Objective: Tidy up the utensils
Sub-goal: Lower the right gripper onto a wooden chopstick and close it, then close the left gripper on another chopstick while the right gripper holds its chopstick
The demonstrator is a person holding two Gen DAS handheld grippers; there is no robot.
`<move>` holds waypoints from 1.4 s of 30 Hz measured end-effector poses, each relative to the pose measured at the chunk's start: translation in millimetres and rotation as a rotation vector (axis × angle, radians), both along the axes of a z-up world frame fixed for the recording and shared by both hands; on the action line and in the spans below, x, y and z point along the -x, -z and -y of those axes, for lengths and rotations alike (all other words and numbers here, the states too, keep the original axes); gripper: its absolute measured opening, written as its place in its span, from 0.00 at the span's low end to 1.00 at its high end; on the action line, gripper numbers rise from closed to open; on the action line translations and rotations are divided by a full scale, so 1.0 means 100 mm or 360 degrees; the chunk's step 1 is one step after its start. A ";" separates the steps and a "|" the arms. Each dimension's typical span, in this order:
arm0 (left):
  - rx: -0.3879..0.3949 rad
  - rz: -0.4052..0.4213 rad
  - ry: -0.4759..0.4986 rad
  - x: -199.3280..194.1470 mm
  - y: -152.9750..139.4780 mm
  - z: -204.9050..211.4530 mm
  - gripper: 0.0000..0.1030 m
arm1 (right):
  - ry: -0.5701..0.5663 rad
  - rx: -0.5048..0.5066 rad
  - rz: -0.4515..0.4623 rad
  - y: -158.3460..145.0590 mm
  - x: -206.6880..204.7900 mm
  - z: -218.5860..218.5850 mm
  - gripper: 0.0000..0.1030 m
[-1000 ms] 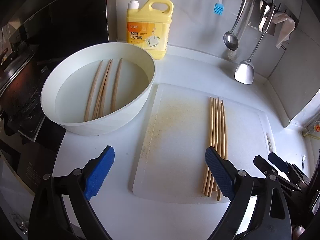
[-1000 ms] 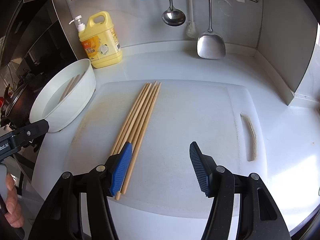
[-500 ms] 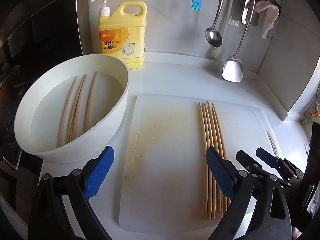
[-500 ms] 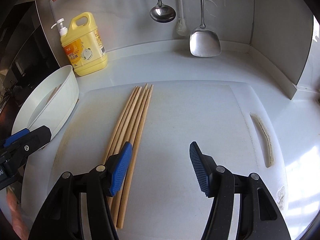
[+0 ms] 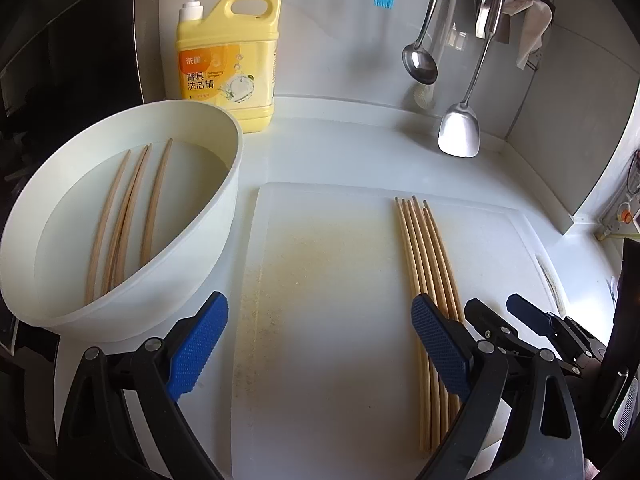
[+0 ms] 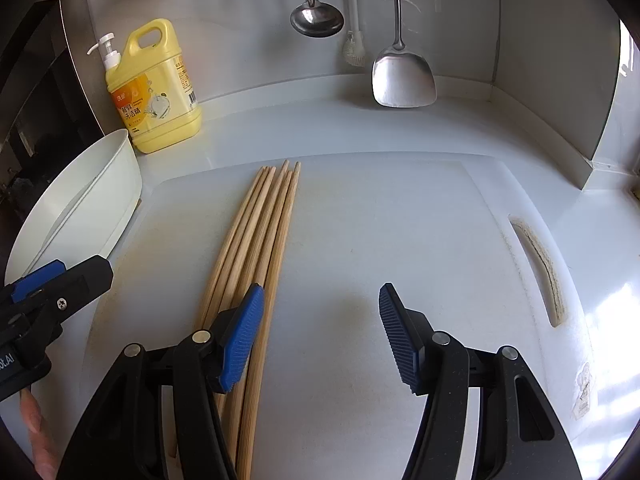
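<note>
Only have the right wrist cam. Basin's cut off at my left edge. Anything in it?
Observer: Yes. The white basin holds what looks like water, with about four chopsticks in the basin.
Operator: Left gripper holding anything?
Observer: No. The left gripper is open above the cutting board, with nothing between its pads.
Operator: Where's the board bundle relative to it?
Observer: The board chopsticks pass behind its right finger in that view, not through the gap.

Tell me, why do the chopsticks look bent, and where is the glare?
Left wrist view: the fisheye lens bows the chopsticks on the cutting board and darkens the corners. Right wrist view: sunlight glares on the counter at the right edge; the picture is sharp, not blurred.
</note>
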State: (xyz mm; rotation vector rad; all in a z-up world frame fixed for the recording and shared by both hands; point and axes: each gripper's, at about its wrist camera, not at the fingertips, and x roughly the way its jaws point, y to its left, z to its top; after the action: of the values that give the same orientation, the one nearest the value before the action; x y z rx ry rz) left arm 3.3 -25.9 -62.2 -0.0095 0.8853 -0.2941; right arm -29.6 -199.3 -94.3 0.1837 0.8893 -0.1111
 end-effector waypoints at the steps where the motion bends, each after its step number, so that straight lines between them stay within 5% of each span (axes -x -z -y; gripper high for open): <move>1: 0.0000 0.0000 0.0002 0.00 0.00 0.00 0.89 | -0.0001 -0.0002 0.0001 0.01 0.00 -0.01 0.56; 25: -0.0008 -0.0019 -0.0009 -0.02 0.11 0.15 0.89 | -0.0133 0.0182 -0.0016 0.06 -0.04 -0.06 0.55; 33: -0.0003 -0.0080 -0.0006 -0.05 0.20 0.25 0.89 | -0.0111 0.0157 0.0008 0.04 0.01 0.10 0.09; 42: -0.0057 -0.0101 0.0026 -0.08 0.31 0.44 0.89 | -0.0077 0.0095 0.0014 0.03 0.06 0.30 0.07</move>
State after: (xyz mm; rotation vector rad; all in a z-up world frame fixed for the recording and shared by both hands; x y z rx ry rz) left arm 11.1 -70.1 -93.5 0.0216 0.9541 -0.2943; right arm -35.8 -229.3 -96.8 0.1069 0.8800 -0.0918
